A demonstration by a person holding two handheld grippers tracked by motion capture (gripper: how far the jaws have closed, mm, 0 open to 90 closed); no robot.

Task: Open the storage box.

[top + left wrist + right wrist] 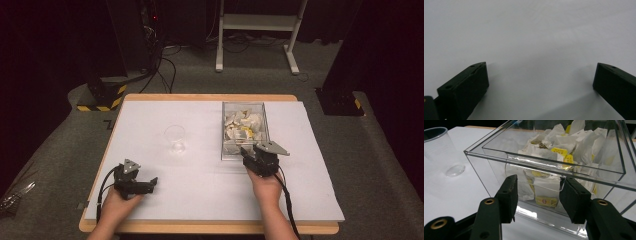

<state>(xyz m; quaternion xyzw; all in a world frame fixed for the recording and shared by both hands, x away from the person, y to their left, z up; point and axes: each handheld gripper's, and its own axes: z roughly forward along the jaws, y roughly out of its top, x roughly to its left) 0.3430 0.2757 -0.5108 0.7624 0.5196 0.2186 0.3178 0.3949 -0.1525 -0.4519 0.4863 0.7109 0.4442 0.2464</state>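
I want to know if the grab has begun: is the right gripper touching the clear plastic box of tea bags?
Cannot tell. In the right gripper view the right gripper has open jaws at the near wall of the clear plastic box, but neither contact nor a gap shows plainly.

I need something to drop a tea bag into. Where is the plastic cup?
In the high view the plastic cup stands mid-table, left of the clear box.

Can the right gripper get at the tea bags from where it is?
Probably not directly: the right gripper faces the clear box's near wall, with the tea bags behind it. The open top looks free.
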